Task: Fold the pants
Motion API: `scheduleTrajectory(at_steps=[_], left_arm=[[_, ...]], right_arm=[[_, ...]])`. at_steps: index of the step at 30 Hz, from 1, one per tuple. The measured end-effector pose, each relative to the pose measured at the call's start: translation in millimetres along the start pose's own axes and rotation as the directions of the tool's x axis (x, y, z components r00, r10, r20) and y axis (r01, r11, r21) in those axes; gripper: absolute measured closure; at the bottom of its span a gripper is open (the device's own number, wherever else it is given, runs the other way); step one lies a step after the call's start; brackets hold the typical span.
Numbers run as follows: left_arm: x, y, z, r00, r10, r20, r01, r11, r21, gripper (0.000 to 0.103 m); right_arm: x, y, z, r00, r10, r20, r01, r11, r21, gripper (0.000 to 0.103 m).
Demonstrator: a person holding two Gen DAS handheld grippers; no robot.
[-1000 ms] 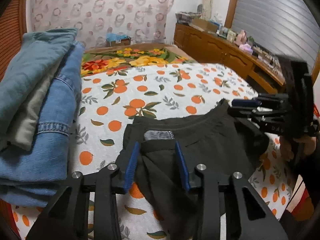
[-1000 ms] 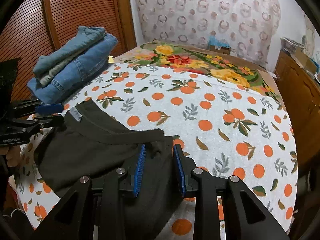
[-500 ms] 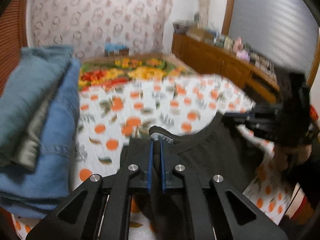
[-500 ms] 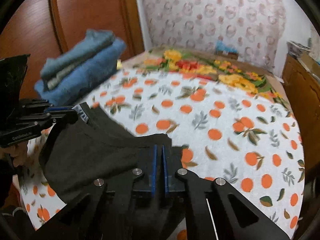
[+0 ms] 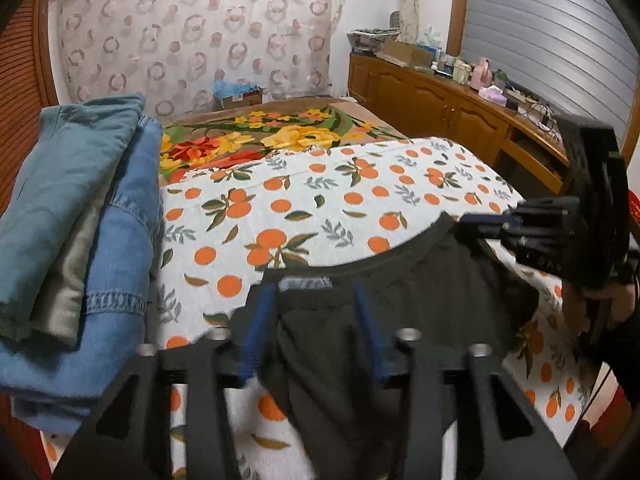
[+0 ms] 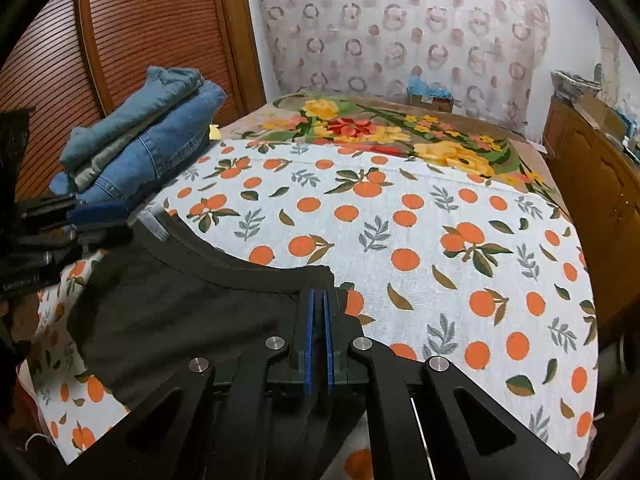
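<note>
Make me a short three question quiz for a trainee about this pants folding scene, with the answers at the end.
1. True or false: the left gripper has its jaws open around the waistband of the black fabric pants.
2. What does the right gripper hold?
3. Where is the stack of folded blue denim clothes: A on the wooden dresser, B on the orange-print bedsheet by the slatted wooden door, C on the floor?

Key: 1 true; 2 a waistband corner of the pants, jaws shut; 3 B.

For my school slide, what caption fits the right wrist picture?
Right gripper pinches the black pants waistband on the orange-print bedsheet.
</note>
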State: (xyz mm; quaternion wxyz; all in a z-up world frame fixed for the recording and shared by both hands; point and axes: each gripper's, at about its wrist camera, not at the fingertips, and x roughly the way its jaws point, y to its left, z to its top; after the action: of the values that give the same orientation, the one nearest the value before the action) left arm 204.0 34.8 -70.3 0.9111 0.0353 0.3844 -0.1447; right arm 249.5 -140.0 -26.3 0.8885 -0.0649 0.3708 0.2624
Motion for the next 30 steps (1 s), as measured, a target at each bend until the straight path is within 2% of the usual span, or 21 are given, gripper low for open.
scheduleTrajectory(at_steps=[3,5,6,7,9,12,16,18,22,25,30], left_arm=[[-6,0,-8,1.0,-0.009,-0.006,0.009,1.0,-0.005,0.053],[-11,-1,-16,1.0,-0.022,-0.013,0.022,1.0,-0.012,0.043],[-12,-1,-20,1.0,-0.026,-0.017,0.026,1.0,-0.014,0.031],[-15,-2,-26,0.999,-0.031,-0.019,0.031,0.999,-0.017,0.025],[-19,-4,-36,0.999,-0.037,-0.022,0.036,0.999,-0.022,0.025],[-28,-5,-51,1.0,-0.007,-0.013,0.007,0.999,-0.035,0.025],[-35,-3,-65,1.0,-0.016,-0.017,0.015,0.998,-0.06,0.025],[-40,-4,-73,1.0,-0.013,-0.015,0.012,0.998,-0.06,0.029],[-41,-4,-81,0.999,-0.004,-0.032,0.002,0.998,-0.059,0.049],[-41,-6,-86,0.999,-0.016,-0.039,0.013,0.998,-0.063,0.056],[-30,-8,-90,0.997,-0.014,-0.072,0.01,0.998,-0.058,0.056]], right_arm=[[-15,1,-5,1.0,-0.001,0.02,0.0,1.0,0.007,0.092],[-27,2,-12,0.999,0.0,0.035,-0.001,1.0,0.014,0.082],[-33,3,-17,0.999,0.001,0.038,-0.001,1.0,0.016,0.077],[-37,4,-22,0.999,0.0,0.039,-0.001,1.0,0.017,0.077],[-45,6,-34,0.999,0.0,0.037,0.0,1.0,0.021,0.076],[-52,8,-50,1.0,0.003,0.022,-0.004,0.999,0.035,0.076],[-60,13,-66,1.0,0.011,0.017,-0.012,0.999,0.051,0.076],[-65,15,-73,1.0,0.017,0.021,-0.018,0.998,0.058,0.076],[-65,18,-75,1.0,0.006,0.011,-0.006,0.998,0.057,0.076],[-63,19,-79,1.0,0.017,-0.004,-0.016,0.997,0.075,0.076],[-54,19,-81,0.999,0.021,-0.042,-0.017,0.996,0.086,0.076]])
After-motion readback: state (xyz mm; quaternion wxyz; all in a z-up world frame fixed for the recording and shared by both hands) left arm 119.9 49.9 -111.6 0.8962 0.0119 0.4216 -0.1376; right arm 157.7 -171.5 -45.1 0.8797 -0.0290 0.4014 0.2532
